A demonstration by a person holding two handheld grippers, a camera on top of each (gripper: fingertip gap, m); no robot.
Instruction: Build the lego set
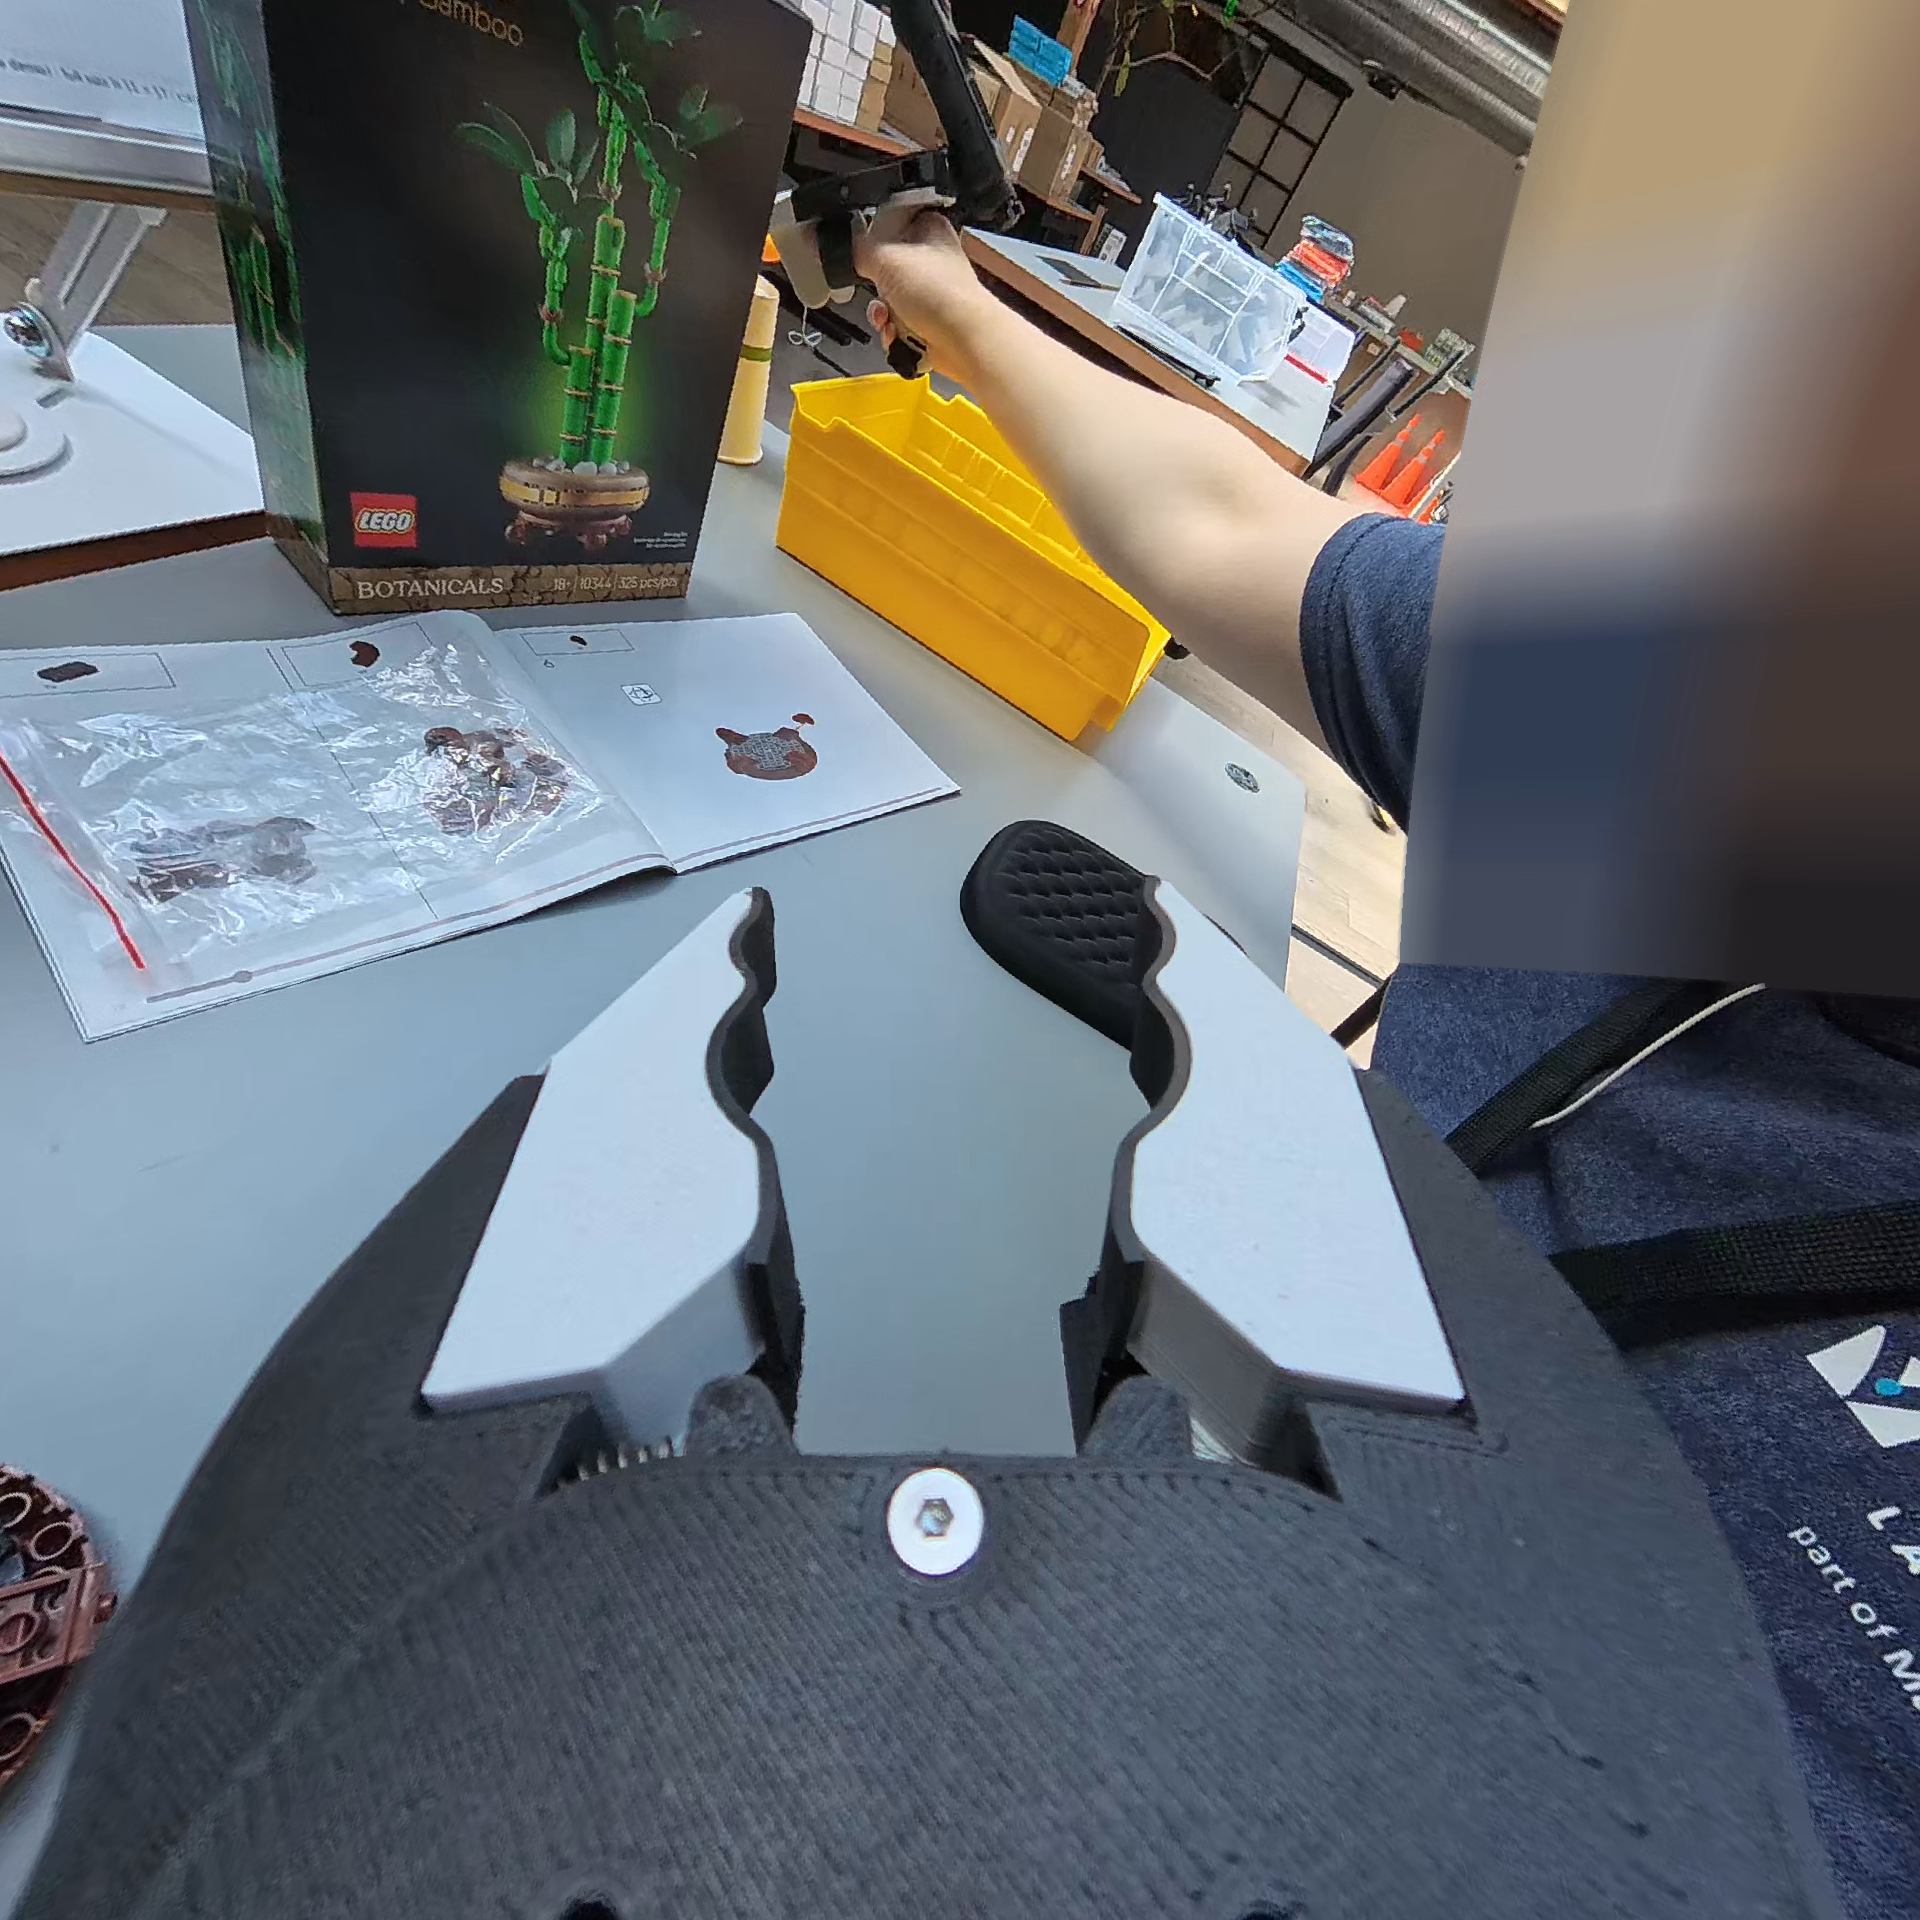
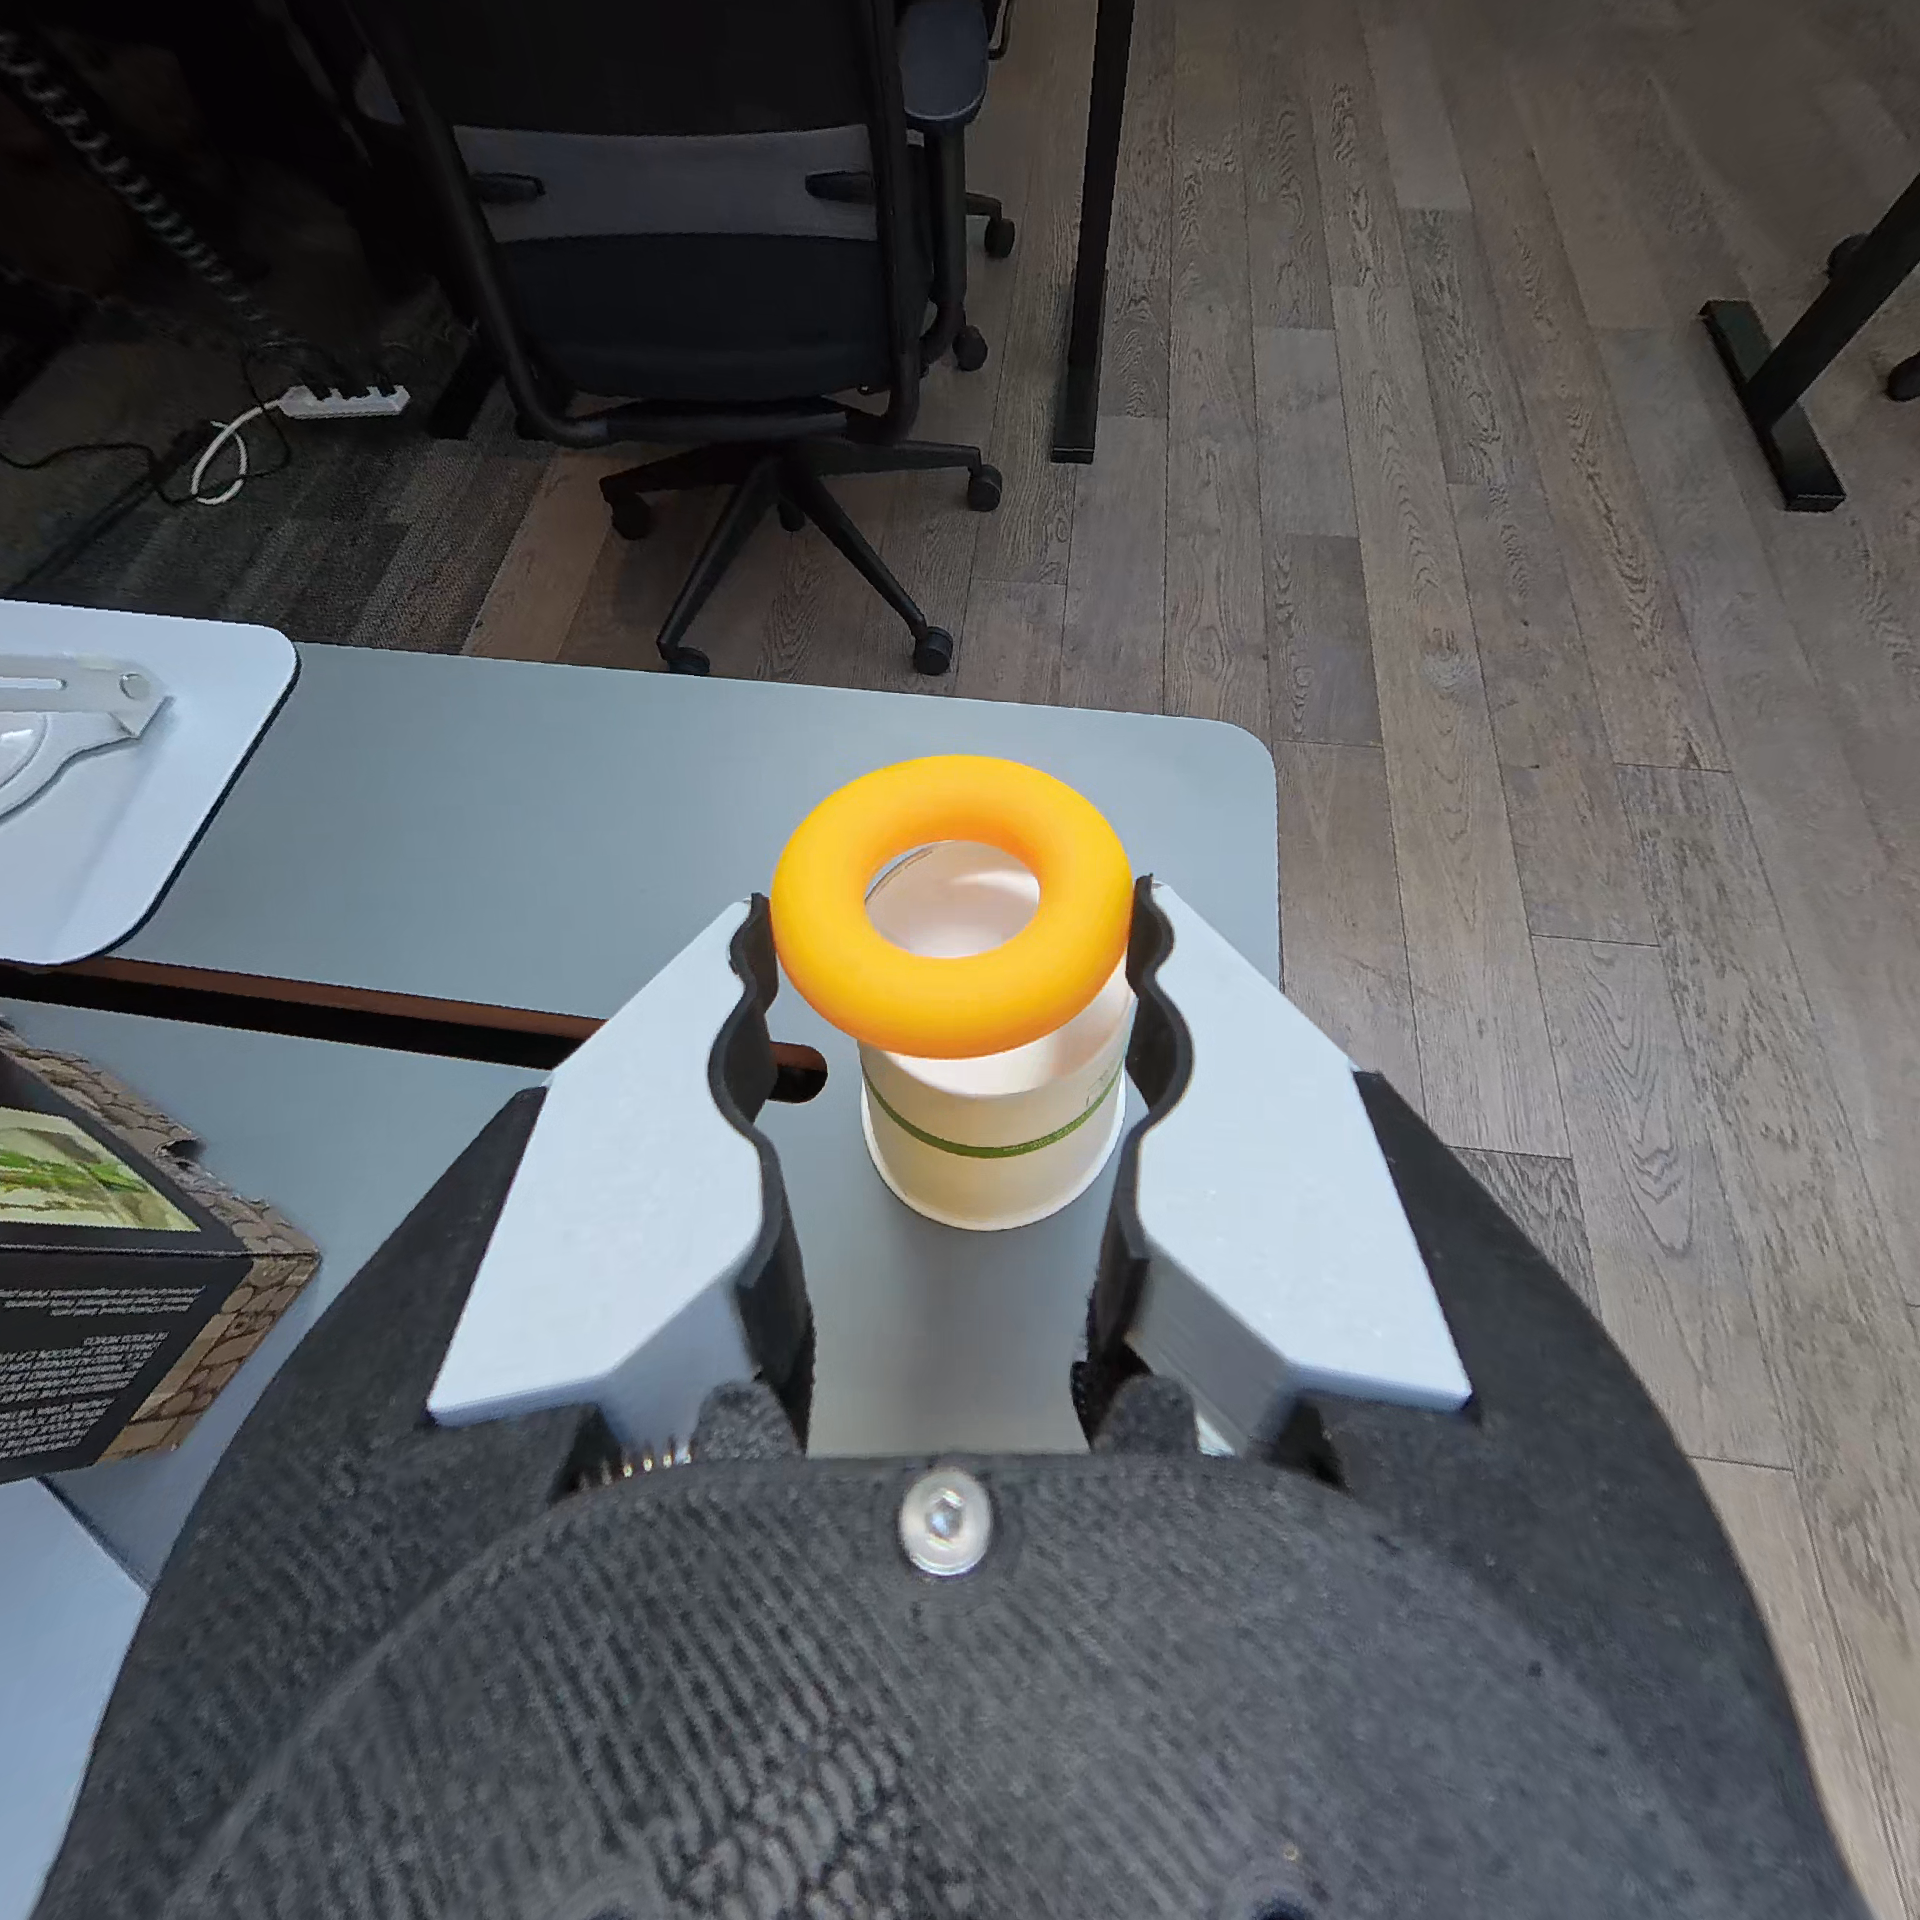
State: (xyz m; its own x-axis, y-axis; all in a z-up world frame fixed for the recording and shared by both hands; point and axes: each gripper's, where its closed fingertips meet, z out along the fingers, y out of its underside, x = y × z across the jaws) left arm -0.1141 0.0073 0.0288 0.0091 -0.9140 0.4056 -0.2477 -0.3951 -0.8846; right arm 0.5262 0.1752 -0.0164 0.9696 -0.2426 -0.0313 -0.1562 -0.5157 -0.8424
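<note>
My left gripper (image 1: 961, 894) is open and empty, low over the grey table (image 1: 914, 1195). Ahead of it lies the open instruction booklet (image 1: 727, 748), with clear bags of brown pieces (image 1: 488, 774) on its left page. A partly built brown Lego piece (image 1: 42, 1600) shows at the bottom left edge. My right gripper (image 2: 948, 899) has its pads pressed on both sides of an orange ring (image 2: 951, 997), held just over a white paper cup (image 2: 987, 1153). In the left wrist view that gripper (image 1: 831, 244) is raised at the far side.
The Lego set box (image 1: 488, 312) stands at the back, and its corner shows in the right wrist view (image 2: 114, 1320). A yellow bin (image 1: 956, 551) sits right of the booklet. The table's far edge (image 2: 1273, 790) is just beyond the cup, with an office chair (image 2: 707, 260) behind. The tips of one gripper are about 65 centimeters away from the tips of the other. The partly built brown Lego piece (image 1: 42, 1600) is about 20 centimeters from my left fingertips.
</note>
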